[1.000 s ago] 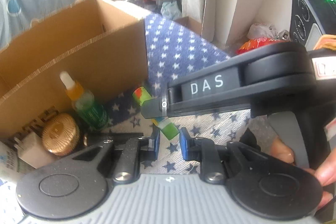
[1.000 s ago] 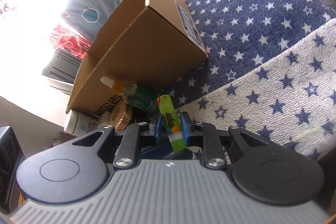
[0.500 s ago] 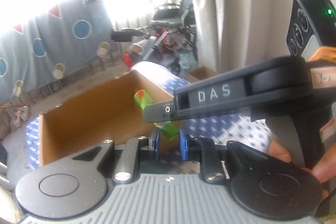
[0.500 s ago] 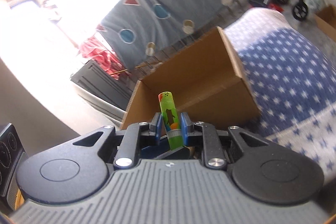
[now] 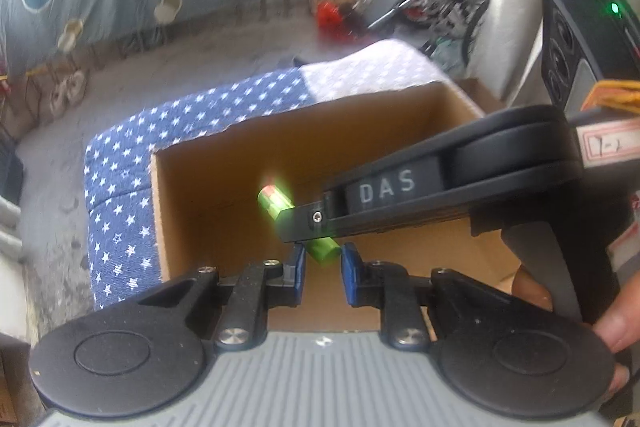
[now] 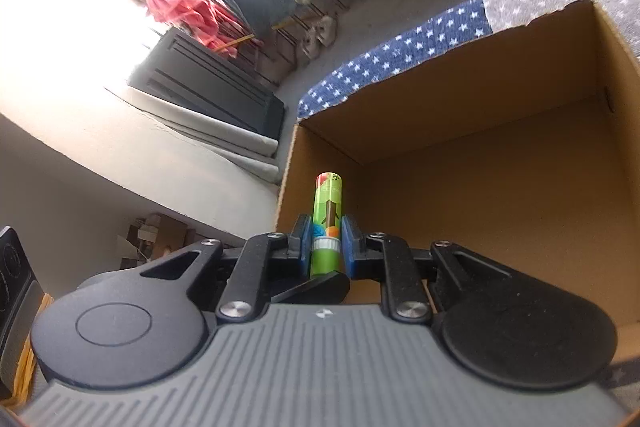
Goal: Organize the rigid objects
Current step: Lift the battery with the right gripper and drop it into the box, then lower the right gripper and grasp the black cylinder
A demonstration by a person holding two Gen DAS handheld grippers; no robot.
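The right gripper (image 6: 326, 245) is clamped on a green tube (image 6: 328, 215), pinching it near its capped end so that most of its length sticks out forward, over the open box (image 6: 520, 155). That short hold is the main risk: the tube is round and probably smooth, so a quick tilt could make it pivot or slide out before it is low enough, and a drop from this height might bounce it against a wall or leave it standing awkwardly in a corner. The left gripper (image 5: 322, 275) carries nothing, its blue pads parted with a clear gap, and it hangs close beneath the right one; the two tools could knock together if either swings. The box sits on a starred blanket (image 5: 120, 195), whose soft footing may let it shift. The box floor is mostly hidden behind the gripper bodies, so what already lies inside cannot be told, and the tube's print is too blurred in the left view to read.
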